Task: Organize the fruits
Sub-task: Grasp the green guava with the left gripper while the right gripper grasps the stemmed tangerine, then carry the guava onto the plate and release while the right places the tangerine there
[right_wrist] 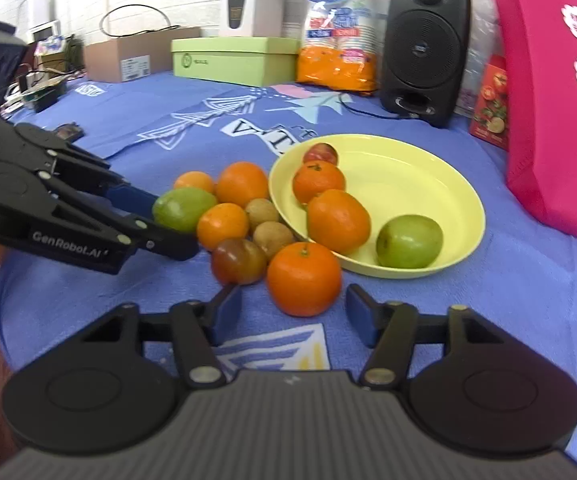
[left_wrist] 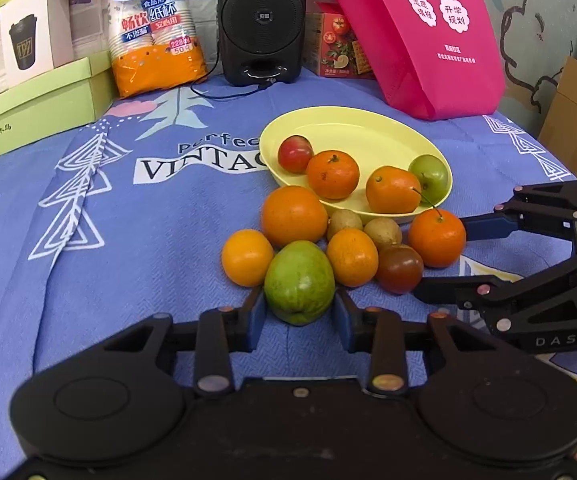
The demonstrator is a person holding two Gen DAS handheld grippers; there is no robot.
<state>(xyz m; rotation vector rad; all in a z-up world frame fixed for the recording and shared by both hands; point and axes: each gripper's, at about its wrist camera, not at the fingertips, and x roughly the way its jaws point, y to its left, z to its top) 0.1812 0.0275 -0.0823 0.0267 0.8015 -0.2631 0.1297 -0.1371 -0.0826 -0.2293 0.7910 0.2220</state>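
A green, pear-shaped fruit (left_wrist: pixel 299 282) lies on the blue cloth at the near edge of a pile of fruit. My left gripper (left_wrist: pixel 299 312) is shut on it, one blue pad pressed to each side; the right wrist view shows the same grip (right_wrist: pixel 173 224) on the green fruit (right_wrist: pixel 184 208). My right gripper (right_wrist: pixel 294 310) stands open around an orange tangerine (right_wrist: pixel 303 278), with gaps at both pads. A dark red fruit (right_wrist: pixel 238 260) lies just left of that tangerine. The yellow plate (left_wrist: pixel 352 124) holds a red fruit, two tangerines and a green apple (left_wrist: pixel 428 178).
Several oranges and two small brown fruits (left_wrist: pixel 382 232) crowd between the plate and the grippers. At the back stand a black speaker (left_wrist: pixel 262 20) with its cable, a pack of paper cups (left_wrist: pixel 152 28), a green box (left_wrist: pixel 36 112) and a pink bag (left_wrist: pixel 432 36).
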